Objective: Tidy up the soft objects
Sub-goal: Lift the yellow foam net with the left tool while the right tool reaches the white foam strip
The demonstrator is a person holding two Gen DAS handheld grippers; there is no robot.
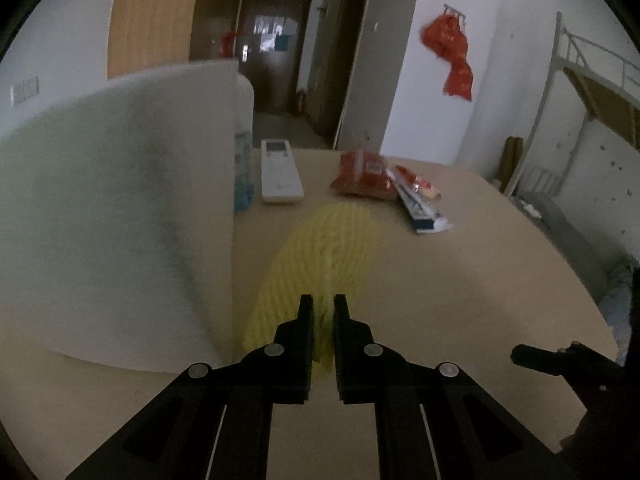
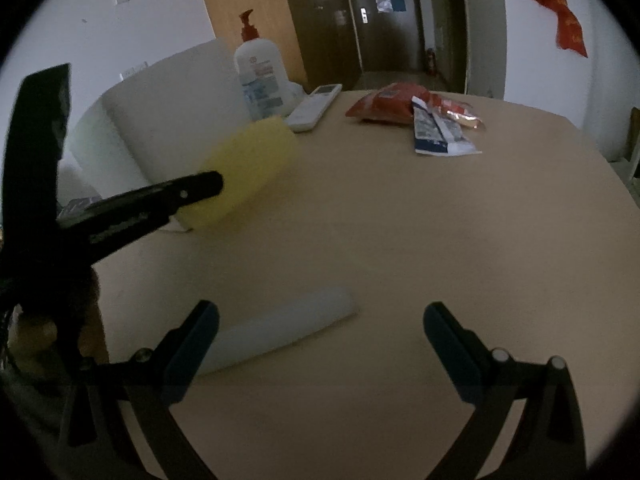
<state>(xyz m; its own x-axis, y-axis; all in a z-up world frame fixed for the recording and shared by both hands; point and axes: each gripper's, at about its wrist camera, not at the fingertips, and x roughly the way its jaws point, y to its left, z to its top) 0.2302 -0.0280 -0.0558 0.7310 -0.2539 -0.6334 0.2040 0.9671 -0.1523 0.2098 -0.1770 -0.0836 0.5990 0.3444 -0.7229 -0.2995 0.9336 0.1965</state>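
- Left gripper [image 1: 323,312]: jaws drawn together on the yellow foam net [image 1: 320,256]. The near end of the net is pinched between the two black fingers; the rest fans out ahead of them.
- In the right wrist view the same yellow foam net [image 2: 248,160] appears lifted clear of the table [image 2: 400,240], over its left side, with the left gripper [image 2: 212,184] reaching in from the left edge of the picture.
- White box [image 1: 120,200]: stands on the left side of the table, just beside the held net. Whether the two touch cannot be told.
- Right gripper [image 2: 320,328]: jaws spread wide, nothing between the pads. It hovers above the near part of the table.
- White foam piece [image 2: 280,328]: lies flat on the table near its front edge, just beside the right gripper's left finger [image 2: 196,340], partly hidden behind it. Contact cannot be confirmed.
- Pump bottle [image 2: 260,76]: white with a red pump, upright at the far left of the table, behind the white box.
- Remote control [image 1: 280,172]: white, flat on the table near the far edge, just right of the bottle.
- Red snack packet [image 1: 362,176]: lies near the far edge, right of the remote.
- Blue and white wrapper [image 2: 440,132]: lies against the red packet on its right, overlapping it in part.
- Image quality: dim, with blur on the net and the box.
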